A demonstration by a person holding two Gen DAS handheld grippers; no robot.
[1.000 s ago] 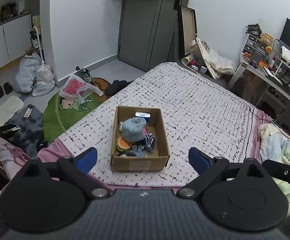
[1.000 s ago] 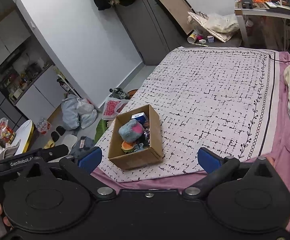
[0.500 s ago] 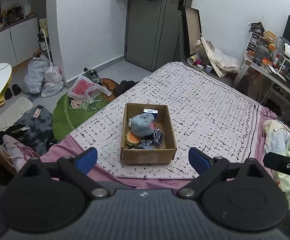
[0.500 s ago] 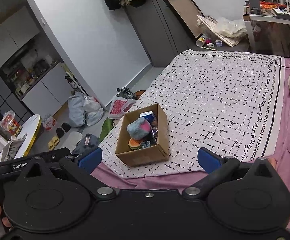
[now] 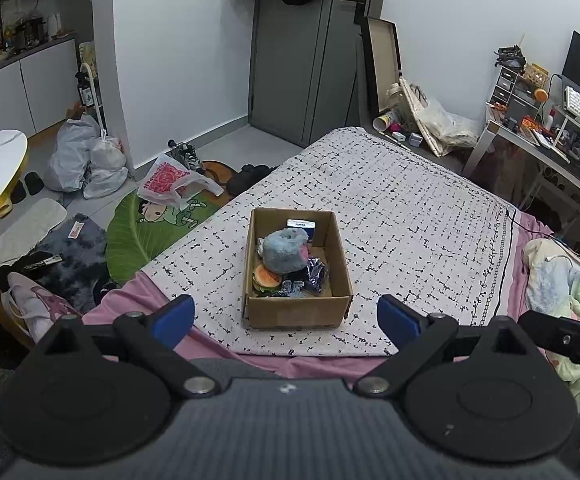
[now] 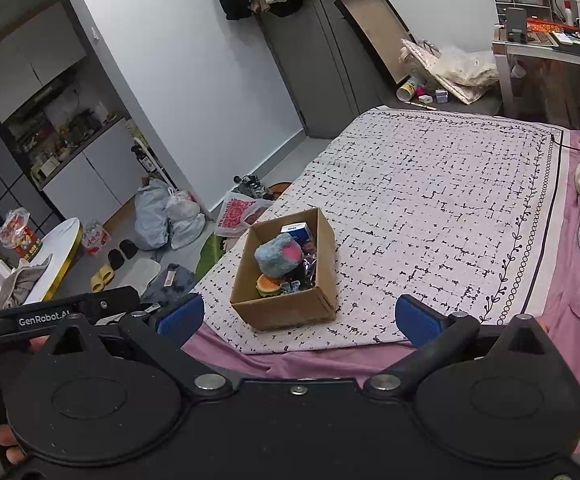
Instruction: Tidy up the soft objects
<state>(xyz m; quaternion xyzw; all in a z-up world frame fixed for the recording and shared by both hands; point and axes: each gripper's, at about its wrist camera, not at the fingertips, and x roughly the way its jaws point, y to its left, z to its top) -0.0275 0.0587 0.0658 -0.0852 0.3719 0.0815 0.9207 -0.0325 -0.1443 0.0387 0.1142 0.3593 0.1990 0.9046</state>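
A brown cardboard box (image 5: 295, 312) (image 6: 286, 312) sits near the front edge of the patterned white bedspread (image 5: 401, 216) (image 6: 441, 200). Inside lie a fluffy blue-and-pink plush (image 5: 284, 250) (image 6: 278, 255), an orange burger-shaped toy (image 5: 266, 278) (image 6: 269, 285), a dark crinkly packet (image 5: 314, 276) and a small blue-and-white carton (image 5: 301, 225) (image 6: 297, 231). My left gripper (image 5: 286, 316) hangs open in front of the box, well short of it. My right gripper (image 6: 295, 316) is also open and empty, back from the box.
Pink sheet (image 6: 569, 320) borders the bedspread. Bundled pastel bedding (image 5: 569, 284) lies at the right. The floor at left holds bags (image 5: 86, 160), a green leaf rug (image 5: 150, 232) and shoes. A desk (image 5: 549, 144) stands at the right, a grey door (image 5: 301, 60) behind.
Both grippers have pulled back and risen a little from the bed, so the box looks smaller and farther away. Both stay open and empty.
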